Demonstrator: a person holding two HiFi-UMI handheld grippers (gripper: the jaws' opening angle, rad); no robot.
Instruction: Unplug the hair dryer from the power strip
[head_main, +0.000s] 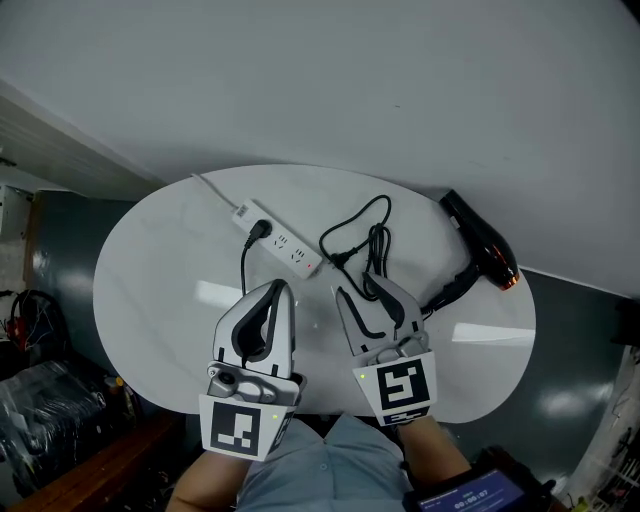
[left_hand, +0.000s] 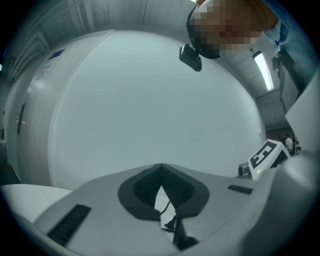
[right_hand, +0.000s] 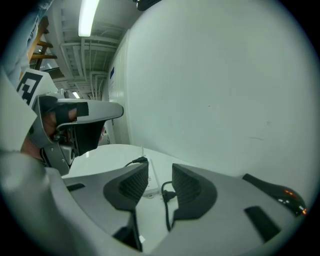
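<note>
The head view looks down from high up onto the round white table, facing the plain pale wall. The left gripper and right gripper sit close to it at the bottom. The left gripper view sits right behind its jaws and looks almost straight at the wall. The right gripper view tips down a bit more. It and the head view both see the long white power strip and the black hair dryer.
</note>
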